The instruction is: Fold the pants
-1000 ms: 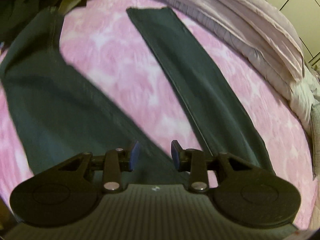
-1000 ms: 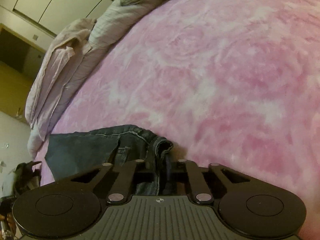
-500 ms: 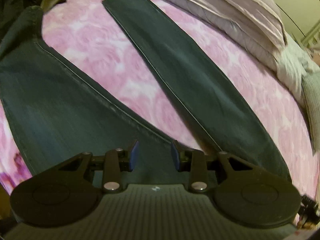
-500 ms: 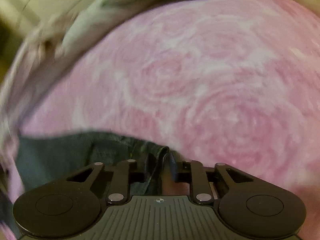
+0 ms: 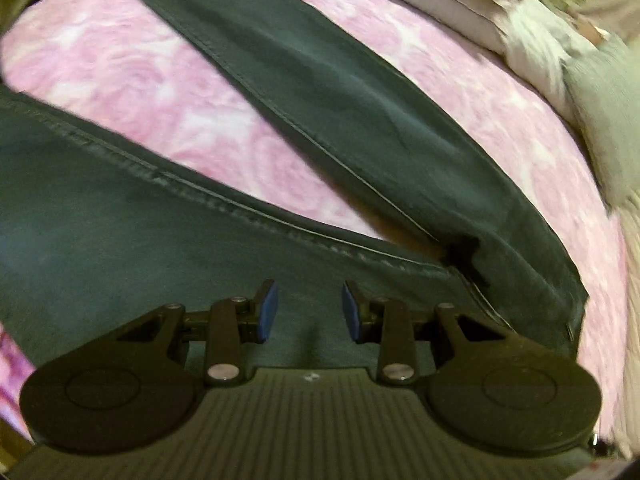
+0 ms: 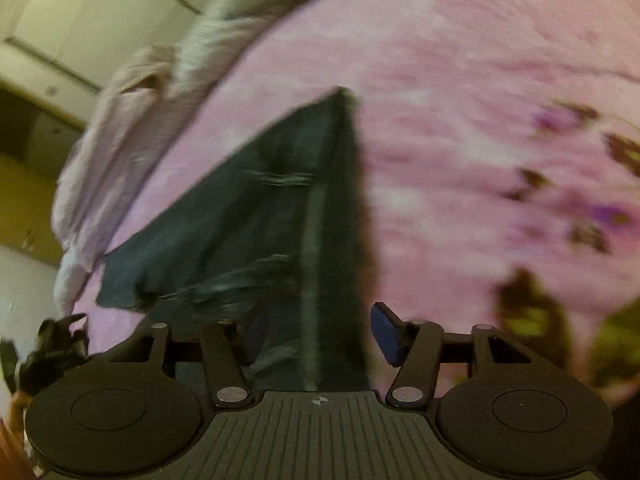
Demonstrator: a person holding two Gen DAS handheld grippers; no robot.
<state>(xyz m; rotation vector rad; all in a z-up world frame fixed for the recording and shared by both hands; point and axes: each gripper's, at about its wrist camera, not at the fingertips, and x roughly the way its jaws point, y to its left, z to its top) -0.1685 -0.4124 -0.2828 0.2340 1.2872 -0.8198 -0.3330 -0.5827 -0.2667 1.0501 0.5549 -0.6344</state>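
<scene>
Left wrist view: the left gripper (image 5: pixel 306 312) points steeply down over the seat of the pants (image 5: pixel 120 248), which lie flat on the pink bedspread (image 5: pixel 192 120).
Left jaws: part open, a gap between the blue pads (image 5: pixel 267 312), nothing clamped; whether the tips touch the cloth is hard to tell.
Leg axes: two legs fan away from the gripper, one up to the left, the other (image 5: pixel 320 80) toward the top, with bare bedspread between them; the crotch (image 5: pixel 464 250) lies just right of the tool.
Cut off: the near leg's hem runs out of frame at the left.
Right wrist view: the right gripper (image 6: pixel 312 332) has just been opening; its jaws stand apart with a waistband edge (image 6: pixel 320 216) between them, not pinched.
Blur: heavy; the left pad is hidden behind denim.
Nearer hand: judged, the left sits by the crotch, the right by the waist.
</scene>
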